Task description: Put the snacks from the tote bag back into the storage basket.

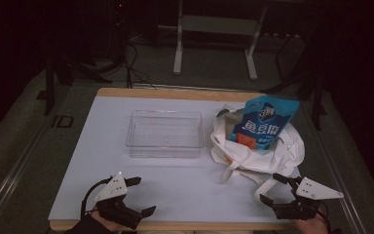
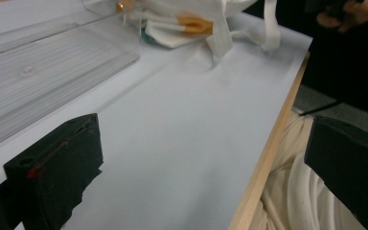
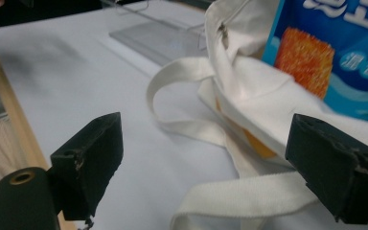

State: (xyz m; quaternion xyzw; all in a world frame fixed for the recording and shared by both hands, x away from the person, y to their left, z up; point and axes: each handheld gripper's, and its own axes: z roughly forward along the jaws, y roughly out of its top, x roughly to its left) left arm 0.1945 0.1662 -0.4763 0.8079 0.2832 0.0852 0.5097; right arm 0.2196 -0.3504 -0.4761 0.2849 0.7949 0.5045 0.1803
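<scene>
A white cloth tote bag (image 1: 253,148) lies at the right of the white table top, and a blue snack packet (image 1: 262,122) sticks out of its mouth. Left of the bag stands a clear plastic tray (image 1: 164,132), with nothing inside. My left gripper (image 1: 141,196) rests near the front left edge, jaws wide apart and holding nothing. My right gripper (image 1: 274,188) is at the front right, open, just short of the bag's strap (image 1: 262,178). In the right gripper view the strap (image 3: 191,129) loops between the spread jaws, and the packet (image 3: 335,57) rises behind it.
The table's wooden front edge (image 1: 175,225) runs just below both grippers. In the left gripper view the edge (image 2: 268,148) crosses between the jaws, with cream fabric (image 2: 292,191) below it. A metal stand (image 1: 214,29) is on the floor beyond the table.
</scene>
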